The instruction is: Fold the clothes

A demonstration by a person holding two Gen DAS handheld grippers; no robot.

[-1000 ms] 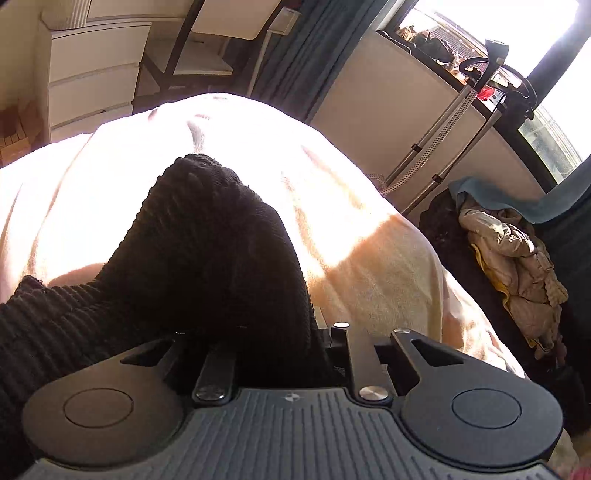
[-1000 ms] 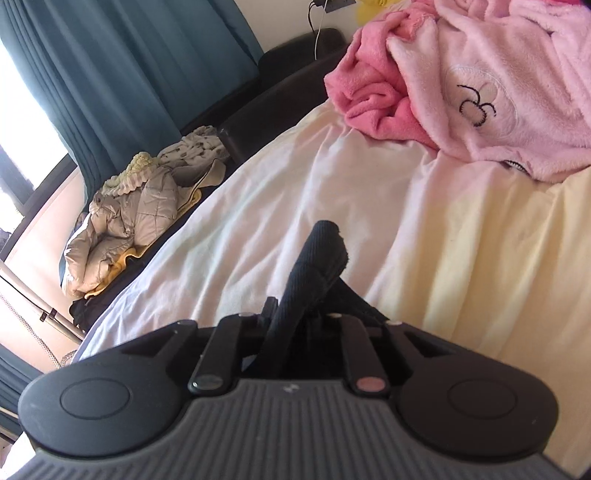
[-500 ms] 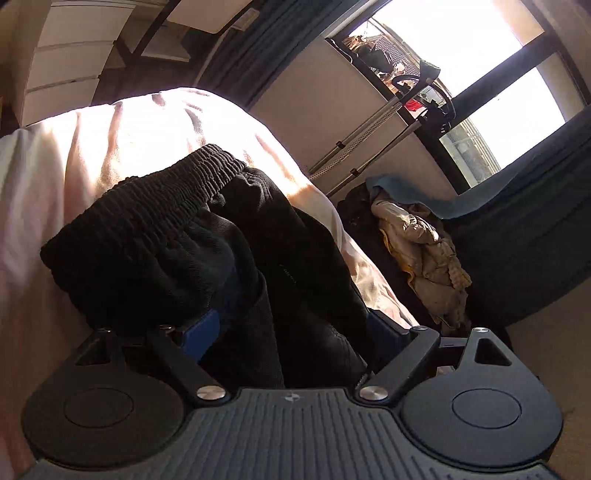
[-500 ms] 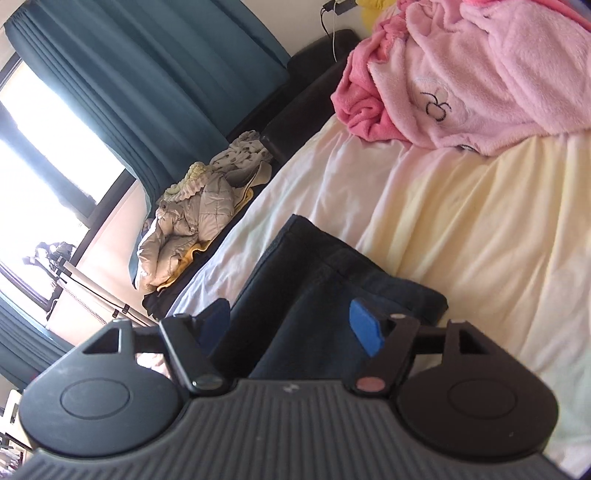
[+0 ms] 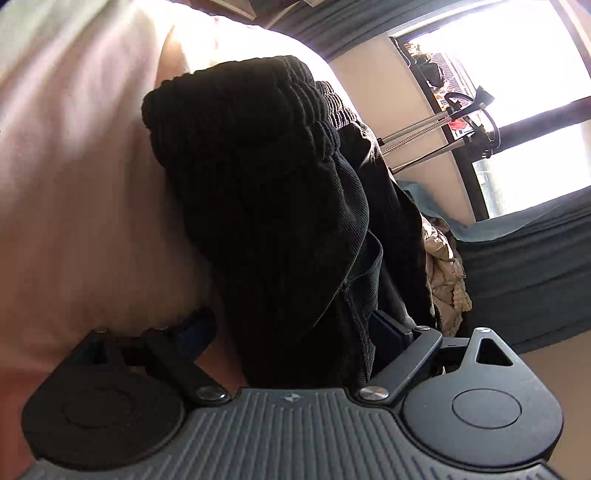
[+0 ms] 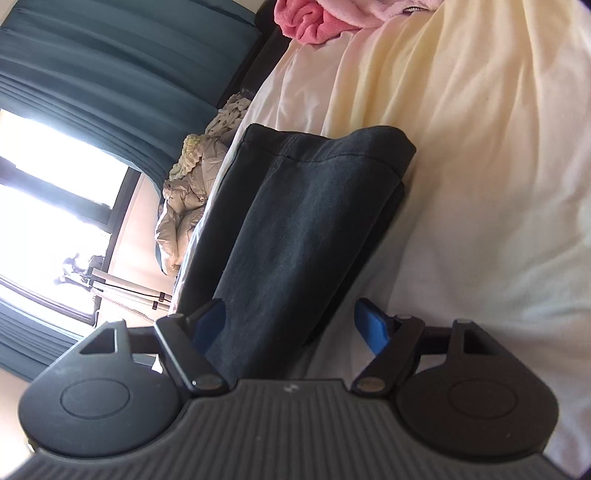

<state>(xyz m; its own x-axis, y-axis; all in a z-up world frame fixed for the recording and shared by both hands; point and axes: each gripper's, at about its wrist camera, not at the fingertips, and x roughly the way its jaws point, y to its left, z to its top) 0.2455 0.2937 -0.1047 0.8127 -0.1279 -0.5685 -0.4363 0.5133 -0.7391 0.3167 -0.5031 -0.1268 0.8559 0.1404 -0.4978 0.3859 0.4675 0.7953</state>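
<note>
A pair of black corduroy trousers (image 5: 266, 206) with an elastic waistband lies folded on the cream bed sheet (image 5: 74, 184). My left gripper (image 5: 291, 328) is open, its blue-padded jaws spread on either side of the bunched cloth, waistband end ahead. In the right wrist view the same trousers (image 6: 295, 229) show as a flat folded stack with hemmed leg ends on the sheet (image 6: 480, 166). My right gripper (image 6: 291, 321) is open, its jaws spread around the near end of the stack.
A pink fleece garment (image 6: 317, 18) lies at the far end of the bed. A beige jacket (image 6: 184, 206) is heaped on a dark seat beside the bed, also in the left view (image 5: 447, 280). Teal curtains (image 6: 92, 92), a bright window (image 5: 517, 74) and a metal stand (image 5: 443, 125) lie beyond.
Both grippers were shut on the black trousers a second ago. They have opened and let go, and the trousers now lie folded on the bed. Both views have rolled sideways.
</note>
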